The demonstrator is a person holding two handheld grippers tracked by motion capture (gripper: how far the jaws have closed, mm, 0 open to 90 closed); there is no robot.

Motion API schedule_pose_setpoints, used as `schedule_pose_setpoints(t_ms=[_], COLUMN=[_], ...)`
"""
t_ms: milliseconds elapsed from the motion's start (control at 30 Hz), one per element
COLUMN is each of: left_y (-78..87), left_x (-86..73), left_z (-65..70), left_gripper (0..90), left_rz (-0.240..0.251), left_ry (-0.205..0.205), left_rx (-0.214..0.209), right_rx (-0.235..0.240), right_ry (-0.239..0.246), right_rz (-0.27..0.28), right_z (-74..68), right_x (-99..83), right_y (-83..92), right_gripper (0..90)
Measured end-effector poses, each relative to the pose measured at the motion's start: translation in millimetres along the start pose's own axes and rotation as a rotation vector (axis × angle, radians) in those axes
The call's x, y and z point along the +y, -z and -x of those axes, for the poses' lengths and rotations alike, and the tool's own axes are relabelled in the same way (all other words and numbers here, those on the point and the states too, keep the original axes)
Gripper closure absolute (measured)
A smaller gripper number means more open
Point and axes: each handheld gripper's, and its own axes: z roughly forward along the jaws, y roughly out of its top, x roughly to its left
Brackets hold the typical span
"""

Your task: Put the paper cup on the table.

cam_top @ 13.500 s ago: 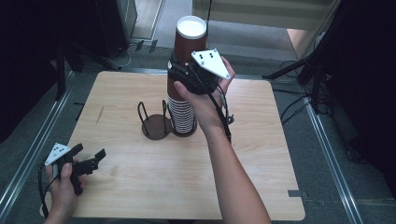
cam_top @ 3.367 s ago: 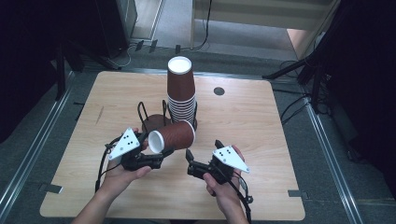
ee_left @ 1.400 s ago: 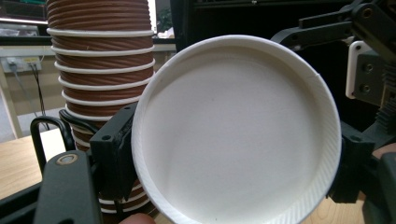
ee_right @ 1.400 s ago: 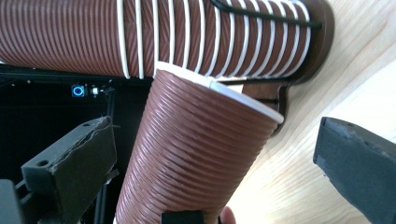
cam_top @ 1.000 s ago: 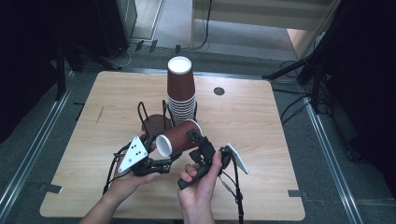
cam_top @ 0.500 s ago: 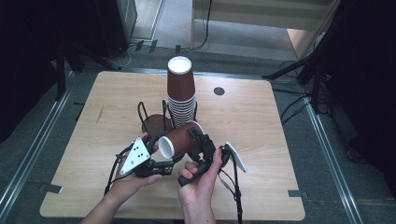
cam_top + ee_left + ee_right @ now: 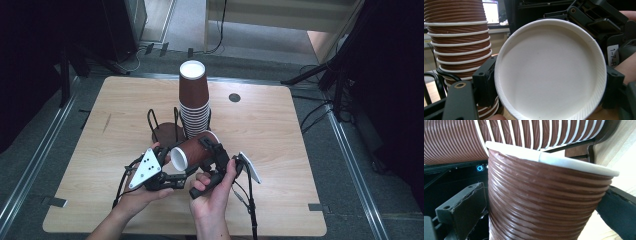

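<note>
A single brown ribbed paper cup (image 7: 192,151) lies on its side above the table (image 7: 280,145), toward the middle of the near edge, its bottom end pointing at the person; the left gripper (image 7: 172,176) has its jaws pinched on that end, one black pad on each side of the white bottom (image 7: 550,68) as the left gripper view shows it; the right gripper (image 7: 212,155) comes in across the cup's ribbed wall (image 7: 544,202), a jaw on either side of it in the right gripper view, the left one seeming to stand a little off the wall, so whether those pads press or merely bracket the cup I cannot tell. Just behind, the tall stack of nested cups (image 7: 194,102) stands upside down beside the dark wire cup holder (image 7: 165,131), close to the table's centre. The risk I see is a crushed or dropped cup; thin paper pinched from two directions may buckle if both claws squeeze at once, and if the left lets go before the right has a firm hold, the cup could roll toward the near edge; the cup's rim also sits near the stack, so a careless swing could knock the tower over.
</note>
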Motion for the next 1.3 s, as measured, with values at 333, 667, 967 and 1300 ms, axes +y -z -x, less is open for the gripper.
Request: schedule_pose_setpoints(t_ms=[333,667,967,1300], left_y=[-0.4,2.2,8.8,12.9], left_x=[-0.5,0.6,6.2,10.0], left_z=[0.1,-3.8,-5.1,-5.0], left_gripper=[21.8,20.4,11.5,0.0], left_rz=[-0.010,-0.024,-0.032,-0.073], left_ry=[0.006,0.025,0.090,0.146], left_rx=[-0.003,-0.005,-0.039,0.016], right_rx=[0.001,-0.011,-0.011,-0.004], right_ry=[-0.027,-0.002,0.047,0.114], right_rz=[-0.009,0.002,0.008,0.038], right_z=[4.3,1.4,-0.8,-6.6], right_x=[2.3,0.3,-2.6,-3.2], right_y=[-0.8,-2.2,-1.8,0.1], right_gripper=[6.9,9.9,13.3,13.5])
